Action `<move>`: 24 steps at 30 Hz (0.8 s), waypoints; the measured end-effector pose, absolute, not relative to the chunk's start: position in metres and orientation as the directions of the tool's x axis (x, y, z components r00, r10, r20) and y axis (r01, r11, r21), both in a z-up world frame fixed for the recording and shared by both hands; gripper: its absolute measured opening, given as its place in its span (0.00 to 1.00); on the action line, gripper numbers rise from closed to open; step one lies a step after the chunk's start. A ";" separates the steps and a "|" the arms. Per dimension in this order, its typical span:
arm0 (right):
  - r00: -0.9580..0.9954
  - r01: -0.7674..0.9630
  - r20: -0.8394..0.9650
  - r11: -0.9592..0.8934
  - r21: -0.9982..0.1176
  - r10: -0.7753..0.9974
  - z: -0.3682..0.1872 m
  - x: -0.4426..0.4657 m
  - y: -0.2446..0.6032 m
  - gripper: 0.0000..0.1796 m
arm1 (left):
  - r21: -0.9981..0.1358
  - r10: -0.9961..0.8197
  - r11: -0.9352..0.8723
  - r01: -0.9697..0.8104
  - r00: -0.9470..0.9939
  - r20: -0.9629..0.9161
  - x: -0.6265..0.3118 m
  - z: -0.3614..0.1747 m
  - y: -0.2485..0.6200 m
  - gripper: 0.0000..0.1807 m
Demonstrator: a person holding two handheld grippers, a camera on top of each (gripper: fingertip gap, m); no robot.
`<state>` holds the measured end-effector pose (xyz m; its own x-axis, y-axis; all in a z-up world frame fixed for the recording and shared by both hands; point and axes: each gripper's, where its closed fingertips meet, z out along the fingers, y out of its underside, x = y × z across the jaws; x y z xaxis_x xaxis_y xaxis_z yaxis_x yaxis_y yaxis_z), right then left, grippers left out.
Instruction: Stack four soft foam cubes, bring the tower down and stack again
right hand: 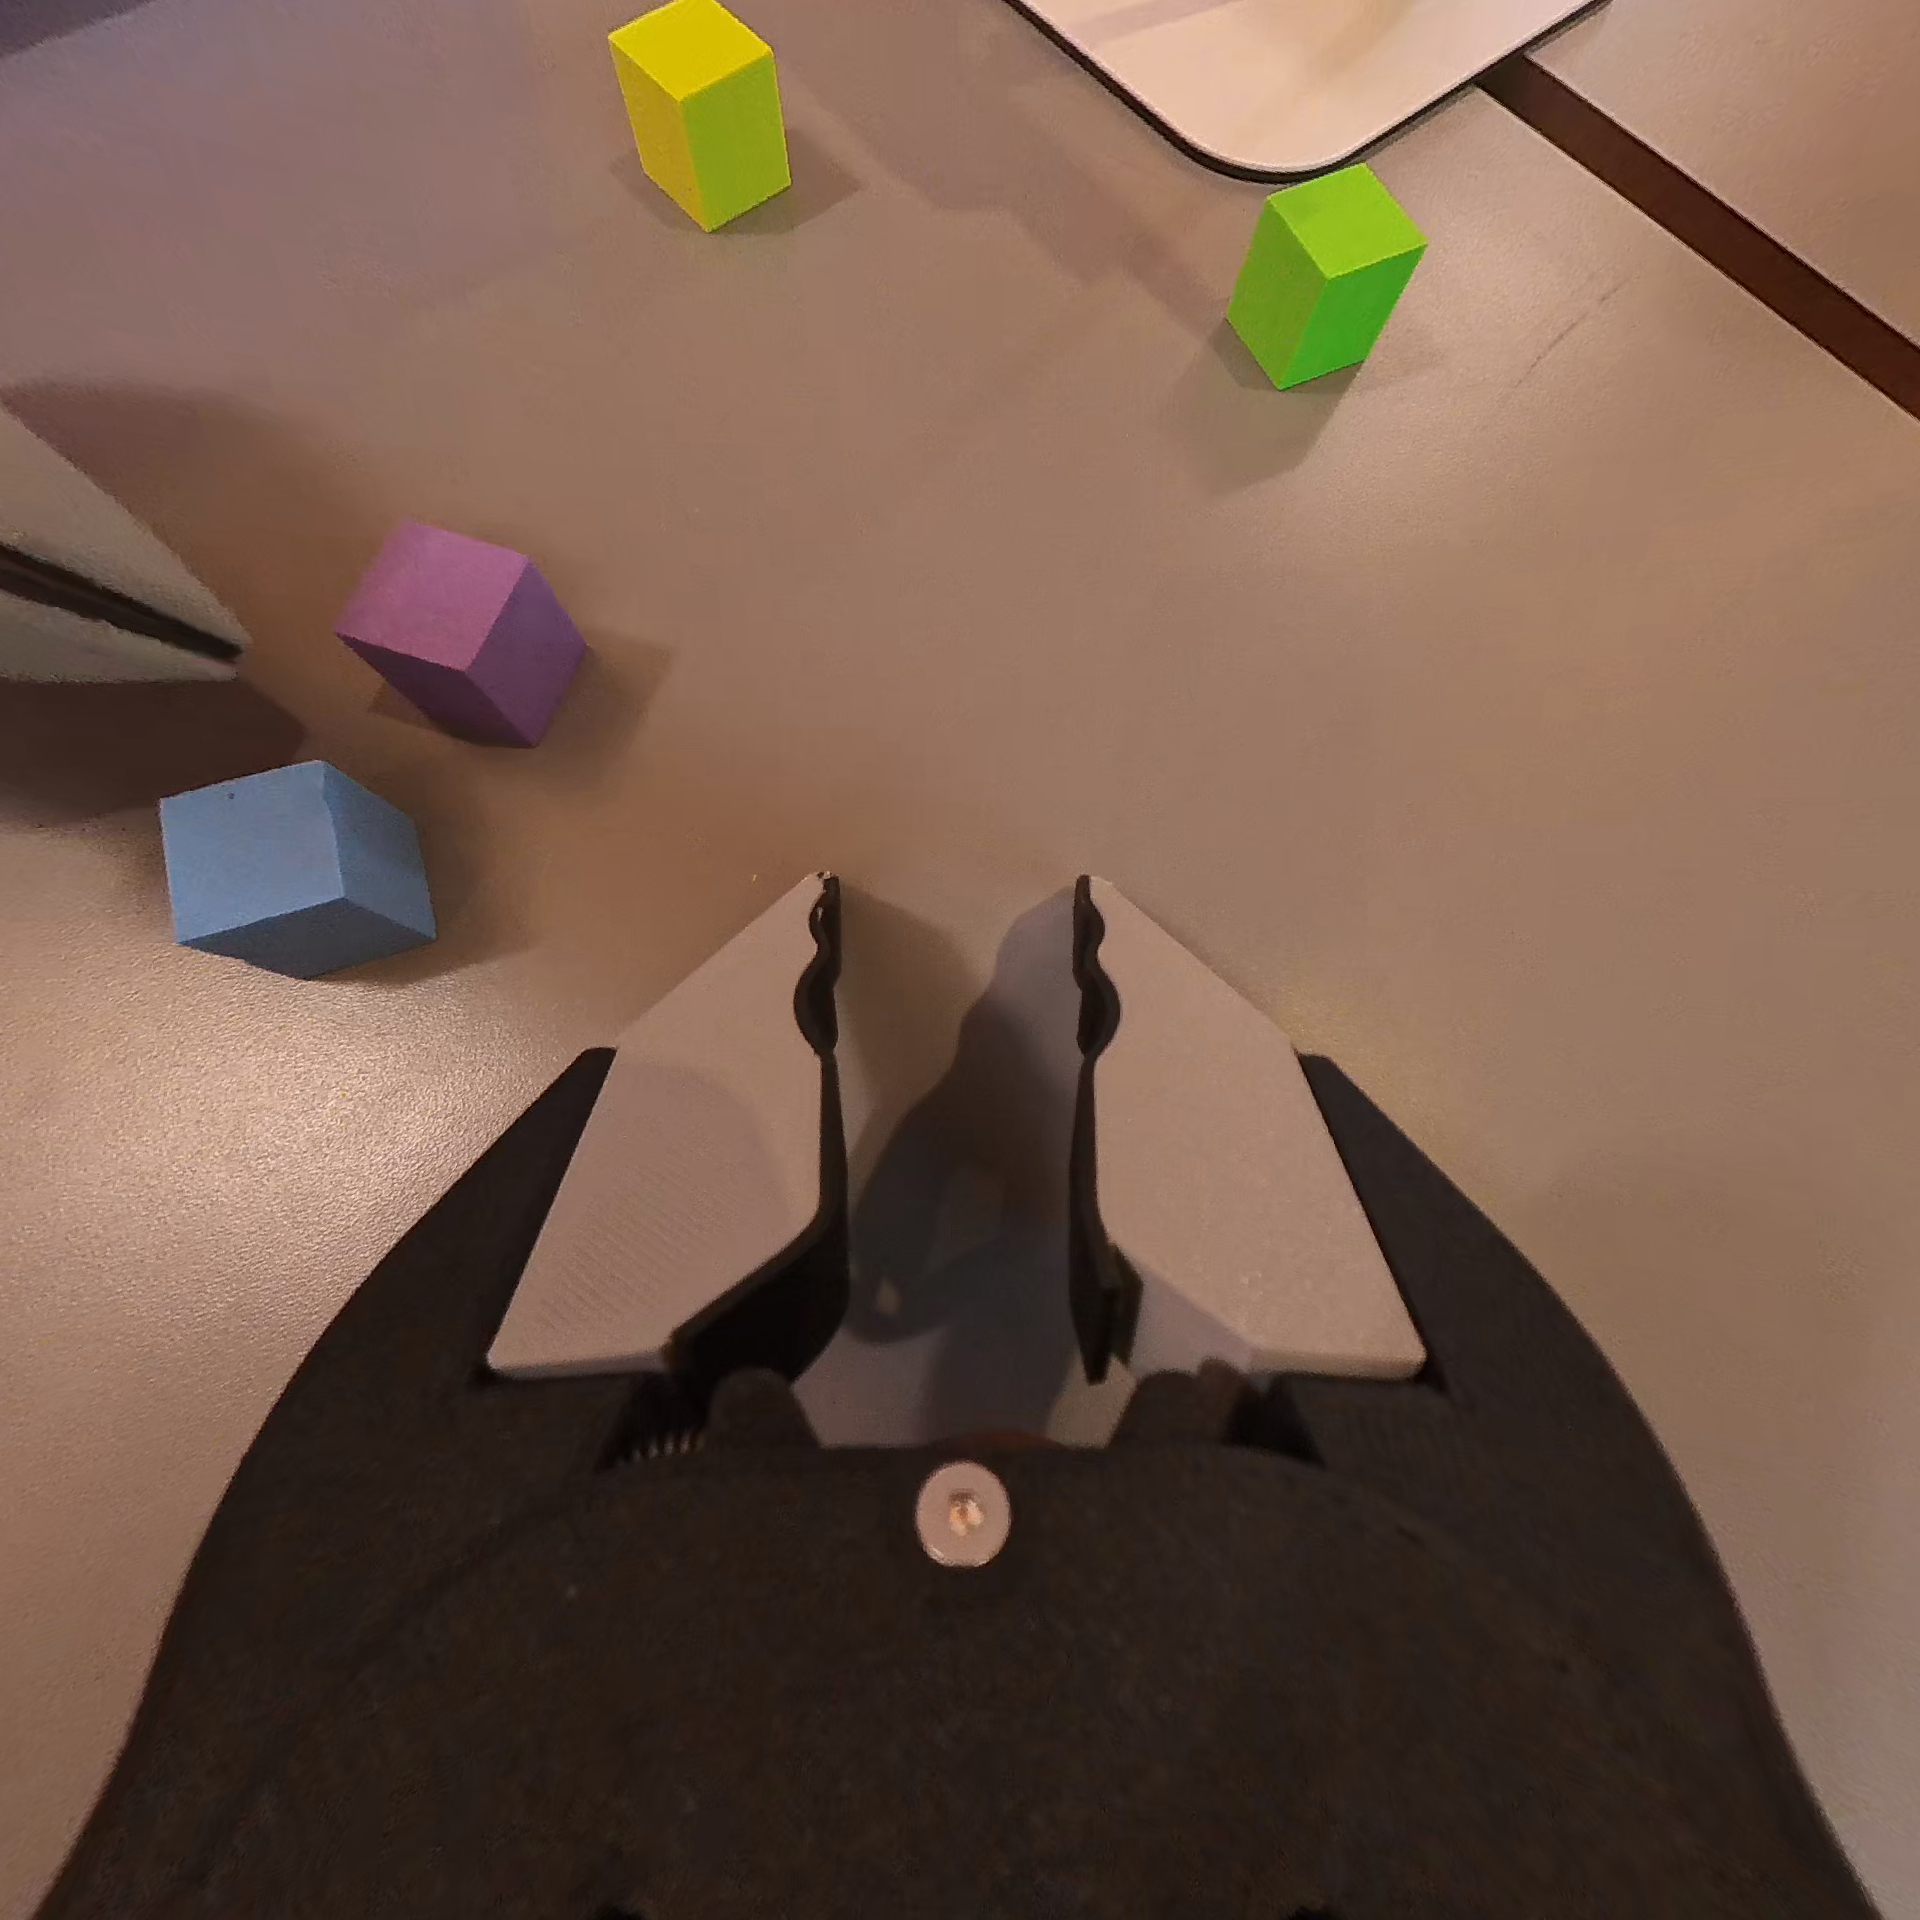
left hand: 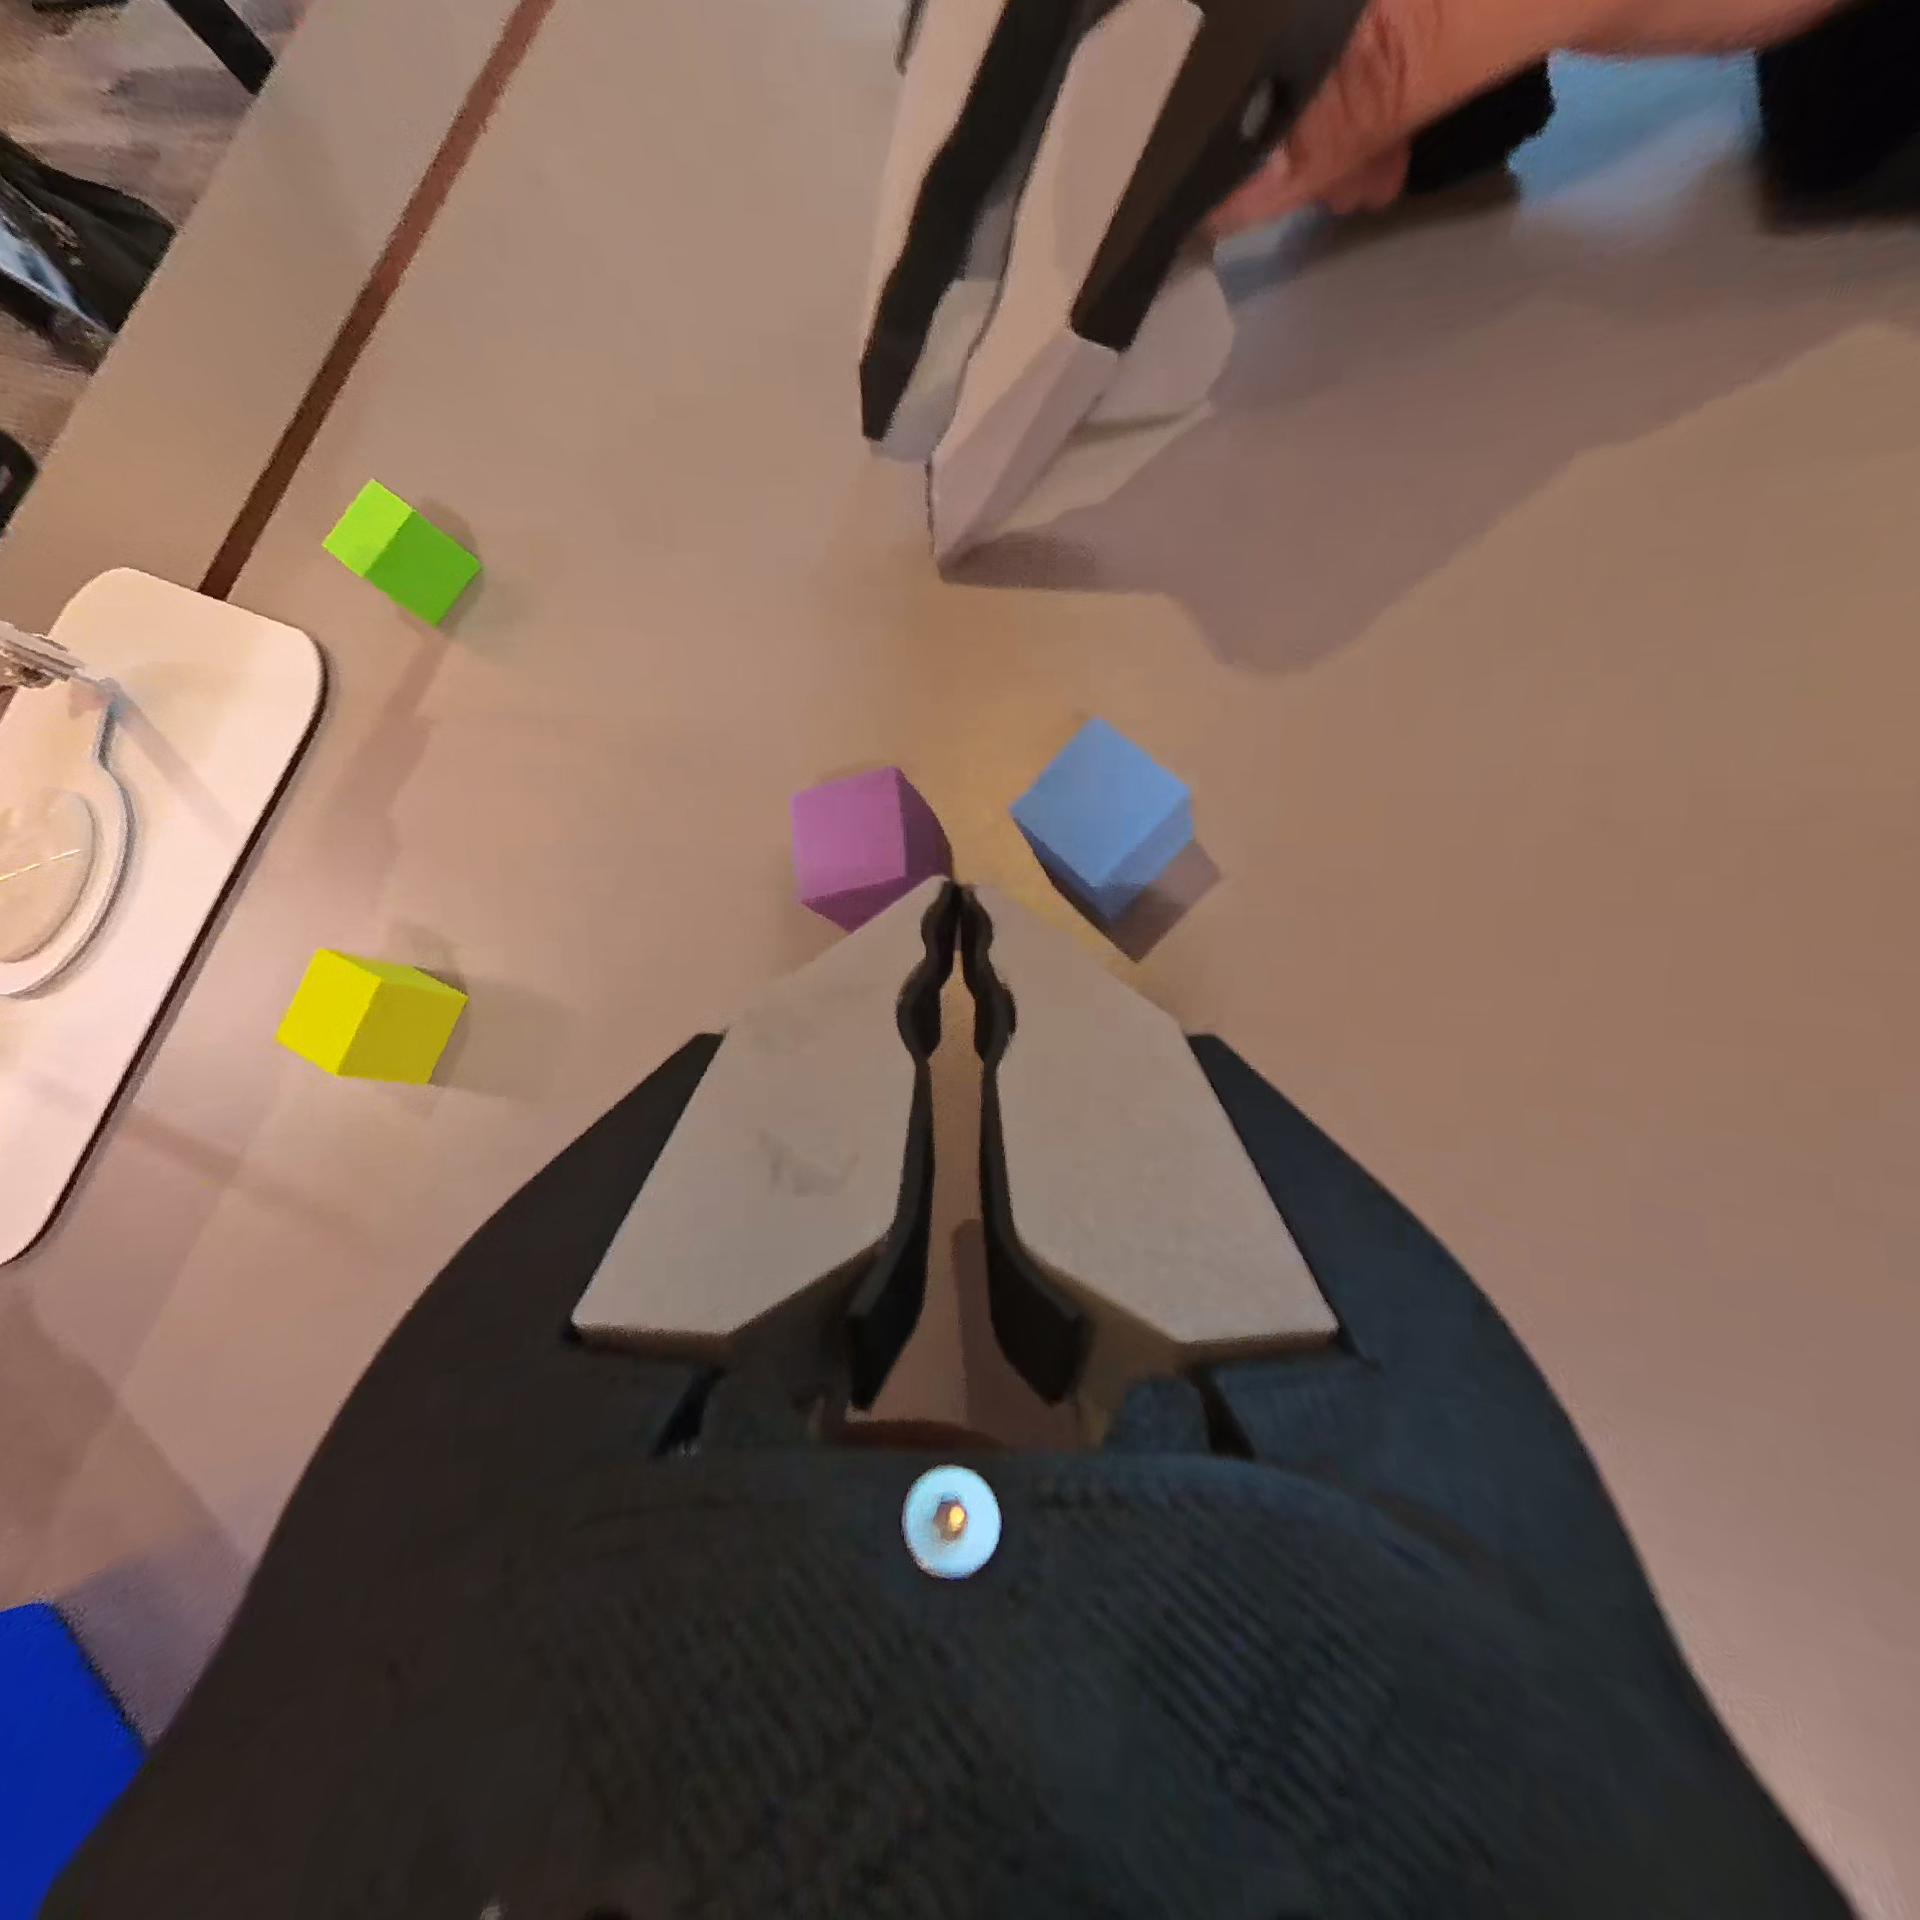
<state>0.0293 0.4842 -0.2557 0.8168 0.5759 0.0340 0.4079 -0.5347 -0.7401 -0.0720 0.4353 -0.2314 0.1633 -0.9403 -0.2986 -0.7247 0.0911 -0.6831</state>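
Four foam cubes lie apart on the beige table. In the left wrist view I see the purple cube (left hand: 864,844), the blue cube (left hand: 1107,816), the yellow cube (left hand: 369,1016) and the green cube (left hand: 402,553). My left gripper (left hand: 954,894) is shut and empty, its tip just in front of the purple cube, between it and the blue one. My right gripper (right hand: 956,888) is open and empty over bare table; it also shows in the left wrist view (left hand: 987,447), held by a hand. The right wrist view shows the purple cube (right hand: 462,632), blue cube (right hand: 296,868), yellow cube (right hand: 698,109) and green cube (right hand: 1325,275).
A white board with rounded corners (left hand: 208,727) lies at the table's left, with a clear glass object on it; it also shows in the right wrist view (right hand: 1299,94). A dark seam (left hand: 353,312) runs along the table. A blue object (left hand: 52,1745) is at the lower left. My right tips are roughly 15 centimeters from the green cube (left hand: 402,553). It turns up in the right wrist view (right hand: 1279,263) as well.
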 end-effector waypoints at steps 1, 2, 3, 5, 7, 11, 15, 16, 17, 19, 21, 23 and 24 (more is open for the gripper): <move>0.817 0.408 0.033 -0.535 -0.740 0.576 -0.256 0.029 0.484 0.24 | -0.673 -0.942 0.095 -0.734 0.152 -0.299 -0.071 -0.235 0.433 0.00; 0.817 0.407 0.032 -0.536 -0.740 0.576 -0.256 0.029 0.484 0.24 | -0.661 -0.946 0.100 -0.743 0.134 -0.294 -0.069 -0.240 0.430 0.00; 0.817 0.406 0.031 -0.536 -0.740 0.576 -0.256 0.029 0.484 0.24 | -0.648 -0.951 0.108 -0.754 0.110 -0.288 -0.068 -0.245 0.425 0.00; 0.817 0.406 0.031 -0.536 -0.740 0.576 -0.256 0.029 0.484 0.24 | -0.632 -0.958 0.129 -0.764 0.068 -0.278 -0.065 -0.251 0.417 0.00; 0.817 0.407 0.032 -0.536 -0.740 0.576 -0.256 0.029 0.484 0.24 | -0.639 -0.967 0.137 -0.757 0.038 -0.252 -0.062 -0.252 0.408 0.00; 0.817 0.405 0.028 -0.538 -0.740 0.576 -0.256 0.029 0.484 0.24 | -0.661 -0.966 0.117 -0.741 0.071 -0.250 -0.061 -0.246 0.411 0.00; 0.816 0.406 0.029 -0.537 -0.740 0.577 -0.256 0.029 0.484 0.23 | -0.667 -0.960 0.082 -0.740 0.123 -0.253 -0.064 -0.248 0.424 0.00; 0.816 0.405 0.028 -0.537 -0.740 0.577 -0.256 0.029 0.484 0.23 | -0.669 -0.956 0.077 -0.740 0.136 -0.261 -0.063 -0.249 0.427 0.00; 0.816 0.405 0.028 -0.537 -0.740 0.577 -0.256 0.029 0.484 0.23 | -0.673 -0.951 0.076 -0.736 0.149 -0.270 -0.062 -0.250 0.430 0.00; 0.816 0.406 0.029 -0.537 -0.740 0.577 -0.256 0.029 0.484 0.23 | -0.692 -0.941 0.081 -0.718 0.174 -0.292 -0.055 -0.249 0.433 0.00; 0.816 0.406 0.028 -0.537 -0.740 0.577 -0.256 0.029 0.484 0.23 | -0.699 -0.923 0.104 -0.708 0.192 -0.332 -0.049 -0.248 0.437 0.00; 0.816 0.405 0.028 -0.537 -0.740 0.577 -0.256 0.029 0.484 0.23 | -0.685 -0.911 0.119 -0.719 0.196 -0.364 -0.049 -0.250 0.439 0.00; 0.816 0.406 0.029 -0.537 -0.740 0.577 -0.256 0.029 0.484 0.23 | -0.678 -0.905 0.123 -0.725 0.198 -0.376 -0.050 -0.250 0.441 0.00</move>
